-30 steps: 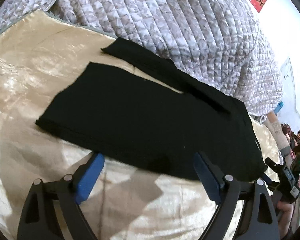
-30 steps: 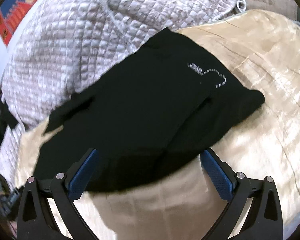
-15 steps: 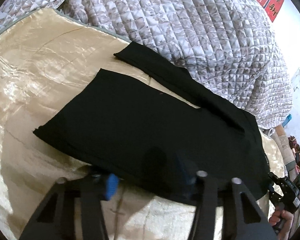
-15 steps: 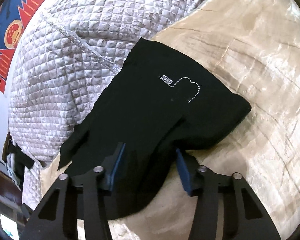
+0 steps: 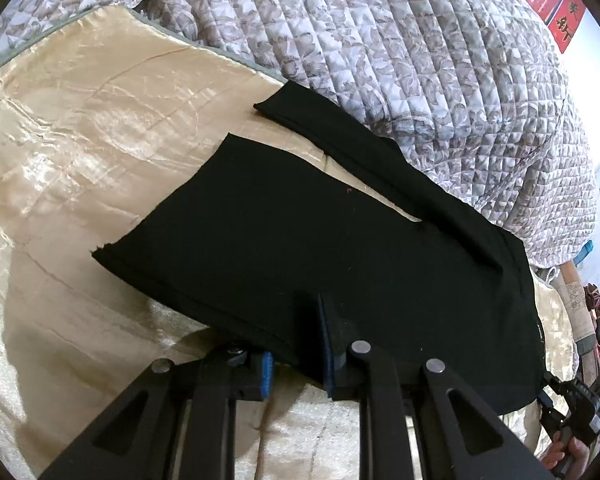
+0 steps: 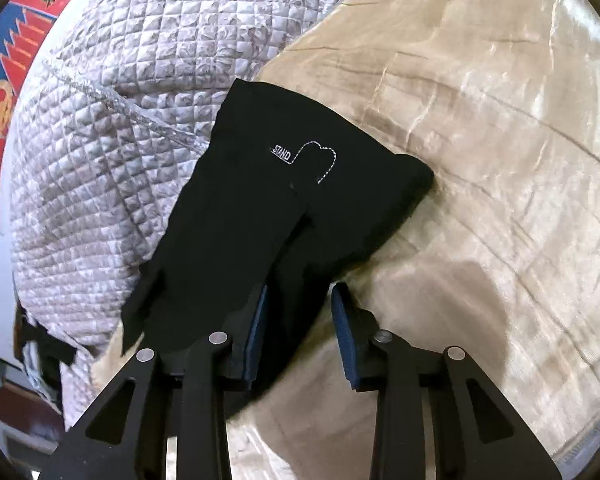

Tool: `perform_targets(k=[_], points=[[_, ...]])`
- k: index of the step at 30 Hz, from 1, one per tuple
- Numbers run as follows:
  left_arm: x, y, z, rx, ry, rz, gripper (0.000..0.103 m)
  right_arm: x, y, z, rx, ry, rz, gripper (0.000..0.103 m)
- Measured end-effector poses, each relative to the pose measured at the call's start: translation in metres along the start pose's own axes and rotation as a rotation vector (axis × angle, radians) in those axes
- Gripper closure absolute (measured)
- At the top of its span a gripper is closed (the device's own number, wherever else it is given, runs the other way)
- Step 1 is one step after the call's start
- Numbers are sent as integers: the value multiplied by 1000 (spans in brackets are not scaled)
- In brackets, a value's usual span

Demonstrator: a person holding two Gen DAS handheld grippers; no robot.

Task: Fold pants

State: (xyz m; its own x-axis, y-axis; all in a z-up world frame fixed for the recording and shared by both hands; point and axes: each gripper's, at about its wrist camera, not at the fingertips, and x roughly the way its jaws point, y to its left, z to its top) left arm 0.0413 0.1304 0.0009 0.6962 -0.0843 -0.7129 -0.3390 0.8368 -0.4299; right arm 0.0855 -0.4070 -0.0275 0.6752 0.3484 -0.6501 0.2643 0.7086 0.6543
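Note:
Black pants (image 5: 308, 240) lie on a shiny beige satin sheet (image 5: 80, 152), legs spread toward the left, the far leg (image 5: 340, 140) reaching a quilted blanket. My left gripper (image 5: 296, 344) is shut on the near hem edge of the pants, blue pads pinching the cloth. In the right wrist view the waist end of the pants (image 6: 284, 200) shows a white stitched "STAND" logo (image 6: 300, 156). My right gripper (image 6: 300, 336) has its jaws closed on the near edge of the waist cloth. The right gripper also shows in the left wrist view (image 5: 572, 416).
A grey patterned quilted blanket (image 5: 400, 40) is heaped along the far side of the bed, also in the right wrist view (image 6: 120, 100). A red poster (image 6: 8, 60) hangs on the wall. Beige sheet (image 6: 500, 160) spreads to the right.
Both grippers went from wide open to closed on the near edge of the pants, each moving in toward the cloth.

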Motion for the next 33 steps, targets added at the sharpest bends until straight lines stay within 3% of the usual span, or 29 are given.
perform_targets(k=[4,7,9,10,11,16,19,23,29,33], points=[[2,-2,0,12,-1,9,83,13,-1,10,13,-48,47,55],[2,-4,1,19,-2,16,85,14,0,11,13,-75,65,55],[2,-4,2,23,-4,23,93,11,-2,12,26,-87,73,73],[2,-4,2,27,-4,25,95,10,-4,13,25,-89,64,94],[1,-5,2,33,-4,25,99,10,-5,15,26,-89,58,96],[-11,-14,6,77,-39,23,99,5,2,17,-13,-88,53,99],[-32,-18,8,76,-63,-21,99,-14,7,19,-10,-97,95,99],[-63,-16,1,71,-76,-54,99,-45,9,16,-33,-98,86,99],[-97,2,-33,32,-62,-80,99,-77,-19,-5,13,-51,53,99],[-90,5,-56,57,-12,-55,99,-72,-42,-17,47,-4,-11,99]])
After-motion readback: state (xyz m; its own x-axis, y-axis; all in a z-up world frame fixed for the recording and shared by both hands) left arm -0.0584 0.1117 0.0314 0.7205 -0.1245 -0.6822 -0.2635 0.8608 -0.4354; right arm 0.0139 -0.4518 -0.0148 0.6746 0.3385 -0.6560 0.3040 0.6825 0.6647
